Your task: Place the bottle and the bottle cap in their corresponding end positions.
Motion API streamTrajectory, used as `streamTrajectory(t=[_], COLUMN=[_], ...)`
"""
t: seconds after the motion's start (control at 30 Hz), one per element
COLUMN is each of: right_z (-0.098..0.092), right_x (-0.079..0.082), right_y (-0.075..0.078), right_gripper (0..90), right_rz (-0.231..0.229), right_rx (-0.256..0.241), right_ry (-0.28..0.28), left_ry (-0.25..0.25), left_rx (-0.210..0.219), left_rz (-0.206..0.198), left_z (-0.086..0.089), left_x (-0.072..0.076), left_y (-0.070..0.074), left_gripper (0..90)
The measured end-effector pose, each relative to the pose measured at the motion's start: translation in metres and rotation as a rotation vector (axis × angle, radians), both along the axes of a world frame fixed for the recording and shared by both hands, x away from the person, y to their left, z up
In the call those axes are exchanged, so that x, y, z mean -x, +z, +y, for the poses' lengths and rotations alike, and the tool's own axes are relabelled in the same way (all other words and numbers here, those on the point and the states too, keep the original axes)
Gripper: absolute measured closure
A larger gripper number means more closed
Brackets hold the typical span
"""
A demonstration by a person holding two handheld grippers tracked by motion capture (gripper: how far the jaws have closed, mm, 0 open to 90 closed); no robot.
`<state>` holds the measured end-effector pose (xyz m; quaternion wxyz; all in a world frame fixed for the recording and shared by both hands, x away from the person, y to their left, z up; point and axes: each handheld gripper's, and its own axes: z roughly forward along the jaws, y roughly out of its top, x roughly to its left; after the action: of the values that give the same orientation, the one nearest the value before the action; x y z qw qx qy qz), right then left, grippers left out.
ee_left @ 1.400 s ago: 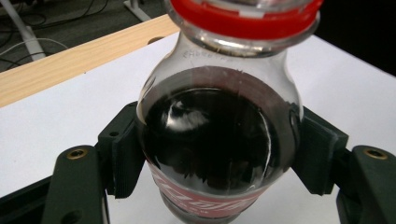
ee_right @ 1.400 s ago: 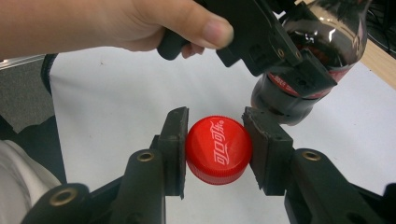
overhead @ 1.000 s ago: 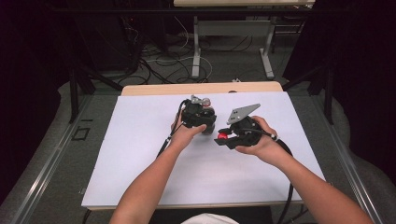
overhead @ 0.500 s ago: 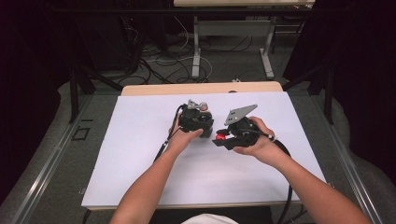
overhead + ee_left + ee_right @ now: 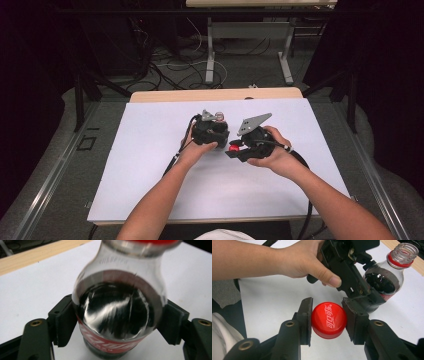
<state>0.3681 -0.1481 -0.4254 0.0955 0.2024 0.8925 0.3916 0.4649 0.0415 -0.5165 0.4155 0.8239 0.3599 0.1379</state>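
The right gripper (image 5: 328, 321) is pinching a red bottle cap (image 5: 329, 320) between its two black fingers (image 5: 305, 320), which are closing snugly on the cap's ribbed sides. The cap is sitting off the bottle, held in the air just above the white counter (image 5: 274, 302). The left gripper (image 5: 117, 322) is clamping the shoulder of a clear cola bottle (image 5: 117, 315), its fingers (image 5: 63, 322) pressing on either side just above the red label. The bottle is standing upright on the counter, partly full of dark drink, with its threaded neck (image 5: 405, 251) open. Seen from above, both grippers are sitting close together near the middle of the white sheet, the left hand (image 5: 192, 152) and right hand (image 5: 272, 157) gripping them. The uncapping step appears to be finishing. The next move probably calls for carrying the cap clear and setting it down, while keeping the bottle steady and upright.
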Motion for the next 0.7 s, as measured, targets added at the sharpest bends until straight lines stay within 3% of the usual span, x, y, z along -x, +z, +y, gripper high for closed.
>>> streamTrajectory(t=[0.07, 0.17, 0.23, 0.3, 0.37, 0.5, 0.63, 0.7], right_z=[0.000, 0.001, 0.002, 0.003, 0.006, 0.013, 0.018, 0.020], right_x=[-0.001, -0.002, -0.003, -0.004, -0.004, -0.003, -0.002, -0.001], right_y=[-0.001, -0.005, -0.009, -0.016, -0.022, -0.037, -0.050, -0.055], right_gripper=[61.2, 61.2, 61.2, 61.2, 61.2, 61.2, 61.1, 61.1], right_rz=[-0.004, 0.005, 0.014, 0.026, 0.043, 0.053, 0.058, 0.060], right_rx=[-0.001, -0.019, -0.006, -0.006, 0.010, 0.027, 0.043, 0.052], right_ry=[0.009, -0.004, -0.001, -0.002, -0.004, -0.006, -0.007, 0.004], left_ry=[0.003, 0.011, 0.011, 0.025, 0.024, 0.038, 0.042, 0.047], left_rx=[-0.011, 0.015, 0.014, 0.029, 0.025, 0.052, 0.089, 0.107], left_rz=[0.016, 0.032, 0.041, 0.024, 0.043, 0.046, 0.075, 0.059], left_z=[0.002, 0.007, 0.012, 0.016, 0.023, 0.037, 0.051, 0.058], left_x=[0.001, 0.002, 0.004, 0.007, 0.011, 0.018, 0.030, 0.037], left_y=[-0.003, -0.005, -0.004, -0.005, -0.003, 0.003, 0.009, 0.011], left_gripper=[23.6, 19.9, 19.2, 17.8, 17.1, 16.9, 17.0, 16.7])
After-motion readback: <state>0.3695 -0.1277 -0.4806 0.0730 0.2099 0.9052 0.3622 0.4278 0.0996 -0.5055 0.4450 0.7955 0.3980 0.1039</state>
